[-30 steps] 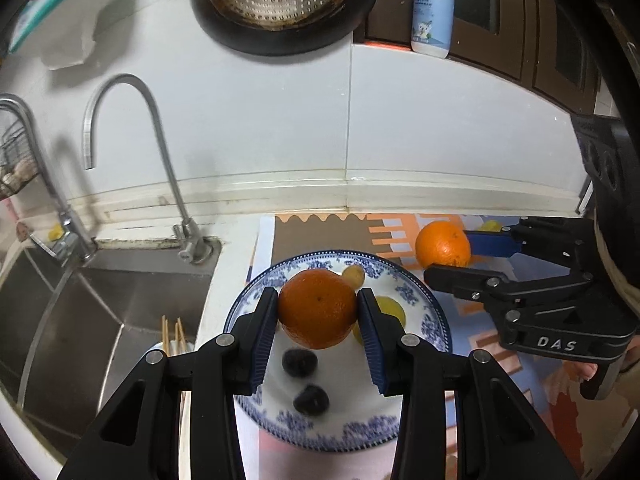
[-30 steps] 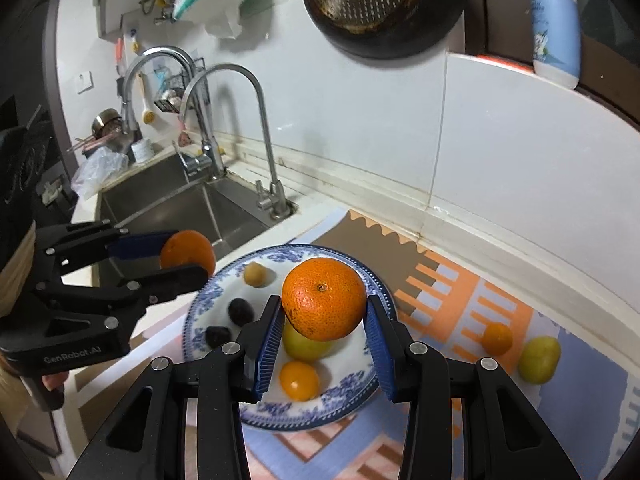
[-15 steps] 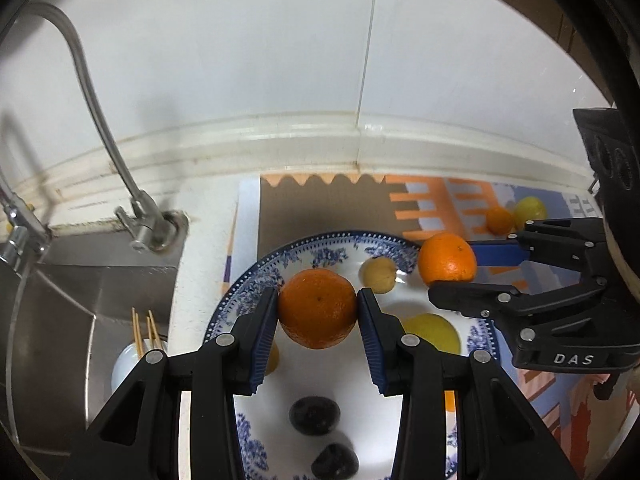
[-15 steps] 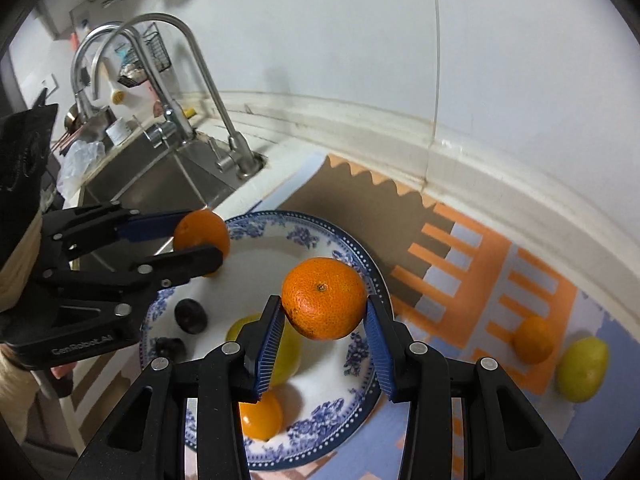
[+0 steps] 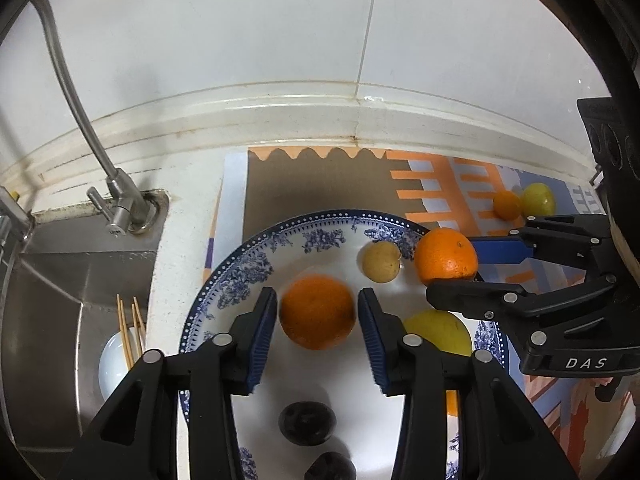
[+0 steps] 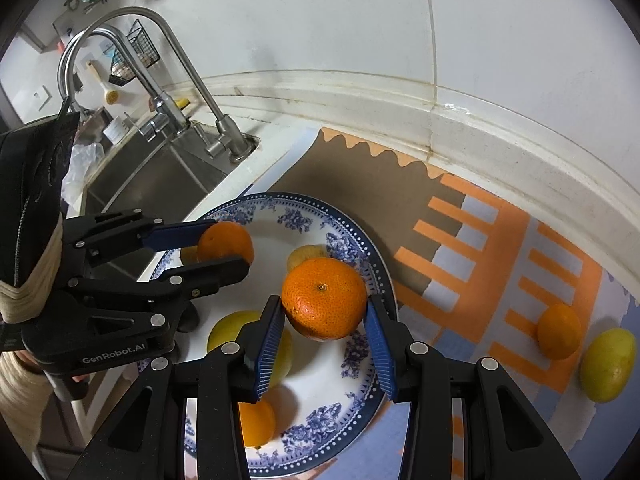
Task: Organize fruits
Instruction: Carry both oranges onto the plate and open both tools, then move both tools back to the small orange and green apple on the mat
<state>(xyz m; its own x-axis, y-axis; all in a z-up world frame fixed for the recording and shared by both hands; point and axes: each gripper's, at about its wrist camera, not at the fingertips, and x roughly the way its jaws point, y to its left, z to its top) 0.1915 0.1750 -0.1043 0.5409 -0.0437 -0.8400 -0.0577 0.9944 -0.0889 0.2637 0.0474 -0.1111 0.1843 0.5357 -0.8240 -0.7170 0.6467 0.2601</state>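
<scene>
Left claw [image 5: 318, 314] is opening over the blue-patterned plate [image 5: 256, 252]; its orange [image 5: 317, 311] sits between the pads, gaps on both sides; right claw [image 6: 325, 320] grips another orange [image 6: 324, 298] above the plate's rim.

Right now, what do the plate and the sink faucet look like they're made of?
The plate: probably glazed ceramic or porcelain, going by its glossy white face and printed blue floral rim. The faucet: metal, likely stainless steel, given its brushed silver sheen with soft highlights; plating can't be ruled out.
</scene>
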